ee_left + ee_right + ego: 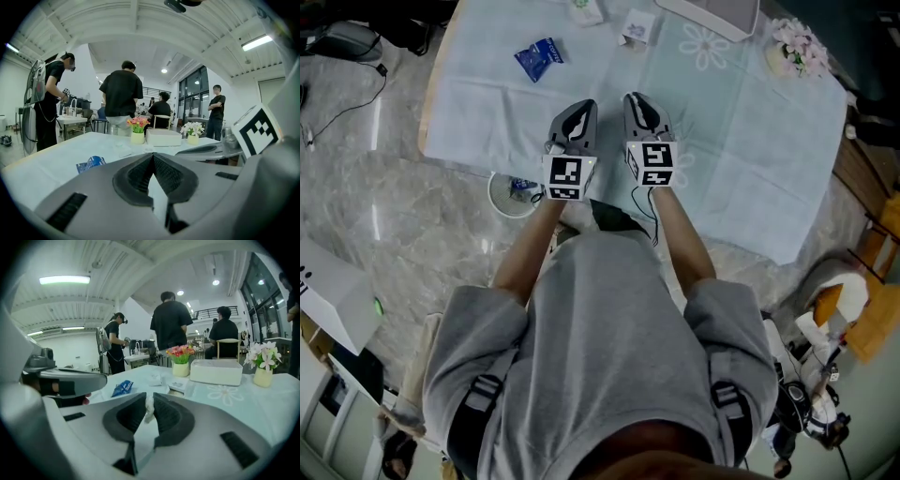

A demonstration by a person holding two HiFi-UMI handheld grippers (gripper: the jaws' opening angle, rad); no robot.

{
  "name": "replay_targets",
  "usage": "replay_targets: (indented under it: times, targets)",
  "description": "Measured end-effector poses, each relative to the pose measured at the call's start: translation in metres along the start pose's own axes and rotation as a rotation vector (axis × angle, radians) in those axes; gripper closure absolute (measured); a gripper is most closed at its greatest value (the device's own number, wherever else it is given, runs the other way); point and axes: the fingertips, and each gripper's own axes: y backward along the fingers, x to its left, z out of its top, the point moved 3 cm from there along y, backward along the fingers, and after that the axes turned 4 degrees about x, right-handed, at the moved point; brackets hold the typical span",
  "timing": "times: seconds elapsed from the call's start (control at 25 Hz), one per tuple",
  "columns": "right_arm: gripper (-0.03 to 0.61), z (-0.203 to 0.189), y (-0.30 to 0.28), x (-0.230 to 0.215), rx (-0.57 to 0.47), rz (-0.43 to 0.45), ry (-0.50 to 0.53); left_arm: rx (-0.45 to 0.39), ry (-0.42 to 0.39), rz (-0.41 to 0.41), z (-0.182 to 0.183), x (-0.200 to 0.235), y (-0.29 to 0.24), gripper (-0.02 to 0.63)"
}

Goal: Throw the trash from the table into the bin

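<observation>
Head view is showing the table [750, 141], the bin [502, 199] standing at its near edge. Left claw [584, 108] is hovering closed and empty. Blue wrapper [539, 58] is lying on the table. Right claw [637, 101] is pinching a white scrap [149, 408].

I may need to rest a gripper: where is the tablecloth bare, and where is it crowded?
Bare: the near-left cloth between the blue wrapper and the left gripper, and the wide right stretch between the right gripper, shut on a white scrap, and the flowers. Crowded: the far edge, with small packets and the white tray.
</observation>
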Motion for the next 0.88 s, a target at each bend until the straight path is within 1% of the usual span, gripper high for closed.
replay_targets:
  times: [0.16, 0.4, 0.56, 0.72, 0.88]
  targets:
    - [0.529, 0.01, 0.02, 0.01, -0.094, 0.007, -0.019, -0.035, -0.001, 0.01, 0.007, 0.001, 0.003, 0.607]
    - [0.531, 0.03, 0.048, 0.035, -0.207, 0.044, -0.036, -0.044, 0.016, 0.045, 0.006, 0.007, 0.027, 0.607]
    - [0.531, 0.032, 0.057, 0.057, -0.224, 0.078, -0.032, -0.063, 0.027, 0.088, 0.008, 0.015, 0.054, 0.607]
    - [0.532, 0.033, 0.06, 0.083, -0.223, 0.115, -0.028, -0.059, 0.039, 0.133, 0.003, 0.027, 0.082, 0.607]
    - [0.532, 0.034, 0.065, 0.112, -0.226, 0.164, -0.016, -0.087, 0.043, 0.184, 0.003, 0.038, 0.114, 0.607]
